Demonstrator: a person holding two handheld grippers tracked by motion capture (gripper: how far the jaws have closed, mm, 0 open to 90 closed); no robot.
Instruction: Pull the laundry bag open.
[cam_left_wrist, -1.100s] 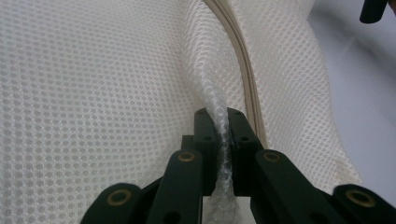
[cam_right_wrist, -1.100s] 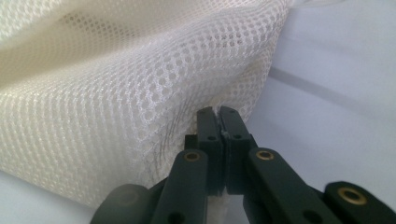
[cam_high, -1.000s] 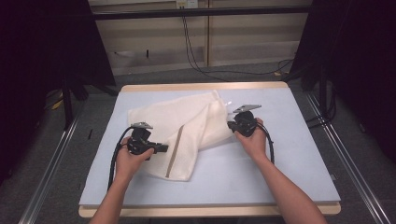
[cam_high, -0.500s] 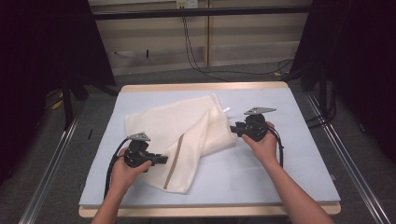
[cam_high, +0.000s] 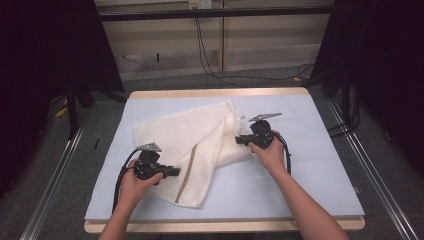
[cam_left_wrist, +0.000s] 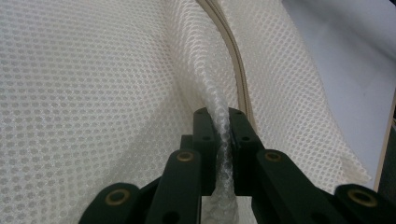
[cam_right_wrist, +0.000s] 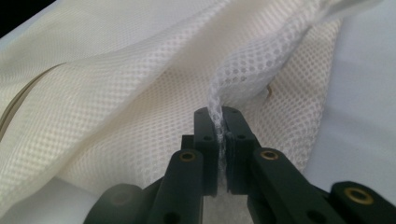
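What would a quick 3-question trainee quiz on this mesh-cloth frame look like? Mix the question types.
1. True or false: the left gripper has a fold of the white mesh cloth pinched between its jaws.
2. What is the right gripper doing? A) hovering open above the cloth B) shut on a bunched bit of the cloth C) resting on the bare table
3. Fill in: a beige ____ runs along the cloth near the left gripper.

Key: 1 true; 2 B; 3 strip. The cloth lies crumpled on the pale blue table.
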